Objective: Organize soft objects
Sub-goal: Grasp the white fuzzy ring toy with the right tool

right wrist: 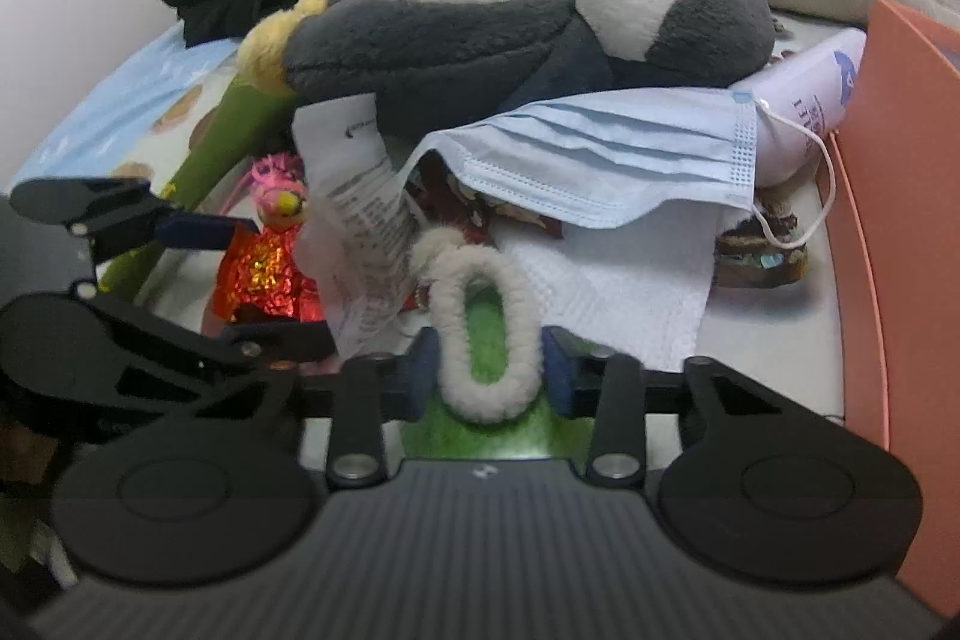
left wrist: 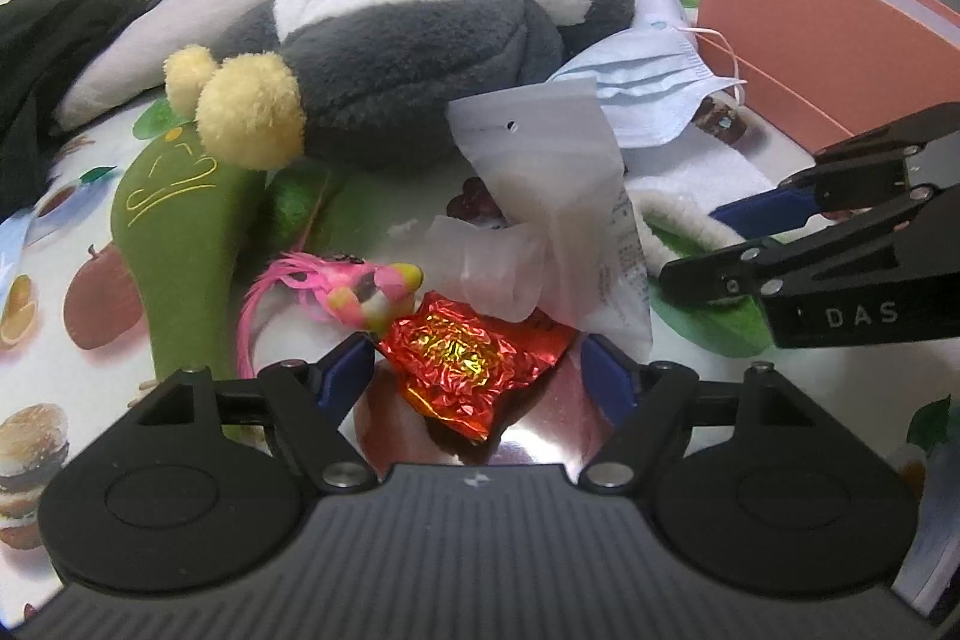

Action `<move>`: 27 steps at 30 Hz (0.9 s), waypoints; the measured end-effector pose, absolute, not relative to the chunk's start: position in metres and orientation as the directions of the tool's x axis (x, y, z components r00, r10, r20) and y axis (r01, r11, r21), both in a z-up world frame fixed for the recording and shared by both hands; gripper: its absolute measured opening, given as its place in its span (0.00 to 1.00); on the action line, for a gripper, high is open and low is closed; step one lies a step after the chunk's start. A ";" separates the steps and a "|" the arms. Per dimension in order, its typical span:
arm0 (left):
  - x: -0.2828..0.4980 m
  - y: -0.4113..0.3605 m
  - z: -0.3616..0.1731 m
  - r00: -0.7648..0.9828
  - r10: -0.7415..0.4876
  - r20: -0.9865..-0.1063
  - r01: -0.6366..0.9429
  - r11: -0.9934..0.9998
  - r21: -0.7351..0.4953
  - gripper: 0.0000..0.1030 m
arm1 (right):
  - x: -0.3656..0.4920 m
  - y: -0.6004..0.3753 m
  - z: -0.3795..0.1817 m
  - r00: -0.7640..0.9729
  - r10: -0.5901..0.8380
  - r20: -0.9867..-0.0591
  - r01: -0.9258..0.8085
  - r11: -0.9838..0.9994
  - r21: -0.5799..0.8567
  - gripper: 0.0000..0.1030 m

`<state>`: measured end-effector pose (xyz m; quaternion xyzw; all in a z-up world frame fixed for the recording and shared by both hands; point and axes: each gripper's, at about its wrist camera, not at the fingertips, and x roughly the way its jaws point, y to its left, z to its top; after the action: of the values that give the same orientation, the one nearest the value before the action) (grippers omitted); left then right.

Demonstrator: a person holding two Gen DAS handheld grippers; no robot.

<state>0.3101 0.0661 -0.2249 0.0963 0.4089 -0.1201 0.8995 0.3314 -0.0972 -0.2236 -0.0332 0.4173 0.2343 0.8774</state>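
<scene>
Right gripper (right wrist: 486, 370): jaws pressed in on the fleecy white loop (right wrist: 480, 334) of a green felt piece (right wrist: 486, 436), one blue pad against each outer side of the loop. Loop ran straight ahead from the jaws, its far end at a small white knot. No earlier frame, so only the clamp itself was readable.

Left gripper (left wrist: 474, 370): jaws apart, crinkled red foil wrapper (left wrist: 474, 358) lying between the pads, a gap visible on both sides, nothing pinched.

Just ahead of the left jaws: pink feathered bird toy (left wrist: 360, 292) touching the foil's near-left corner, and a translucent plastic bag (left wrist: 558, 214) standing over the foil's far-right edge. Left of those, a green felt shape (left wrist: 180, 244) with yellow stitching.

Ahead of the right jaws: white towel (right wrist: 606, 286) flat under the loop, blue face mask (right wrist: 600, 160) draped across its far edge, ear loop hanging off the right end. A brown item sat under the mask's right corner (too blurred to tell what).

Further out in both views: big grey-and-white plush (left wrist: 420, 58) with yellow pom-poms, spanning the whole far side and blocking that way.

Right of both grippers: orange box (right wrist: 900, 280), its wall close beside the right jaw's outer side, only a narrow strip of bare sheet between. The two grippers sat near each other (left one's fingers just beside the loop's left).

Open room: fruit-print sheet (left wrist: 78, 316) left of the left jaws, mostly bare.
</scene>
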 end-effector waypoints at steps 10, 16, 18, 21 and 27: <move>0.288 0.057 -0.222 0.655 -0.097 -0.750 0.260 0.960 0.102 0.64 | 0.316 -0.100 -0.216 0.543 0.373 -0.752 -0.431 0.893 0.132 0.14; 0.258 0.051 -0.219 0.641 -0.062 -0.765 0.176 0.982 0.068 0.64 | 0.293 -0.105 -0.210 0.548 0.361 -0.755 -0.414 0.901 0.130 0.12; 0.247 0.050 -0.218 0.639 -0.033 -0.768 0.130 0.989 0.065 0.64 | 0.285 -0.106 -0.208 0.549 0.355 -0.757 -0.408 0.904 0.129 0.12; 0.230 0.049 -0.215 0.635 -0.011 -0.773 0.071 0.997 0.044 0.64 | 0.269 -0.111 -0.207 0.551 0.348 -0.758 -0.398 0.908 0.128 0.12; 0.199 0.040 -0.207 0.615 0.016 -0.788 -0.012 1.000 0.010 0.64 | 0.241 -0.124 -0.205 0.554 0.339 -0.760 -0.368 0.919 0.142 0.12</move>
<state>0.1987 0.0399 -0.2072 0.0020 0.4386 0.0077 0.8986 0.2405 -0.1235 -0.2054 -0.0168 0.4275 0.2007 0.8813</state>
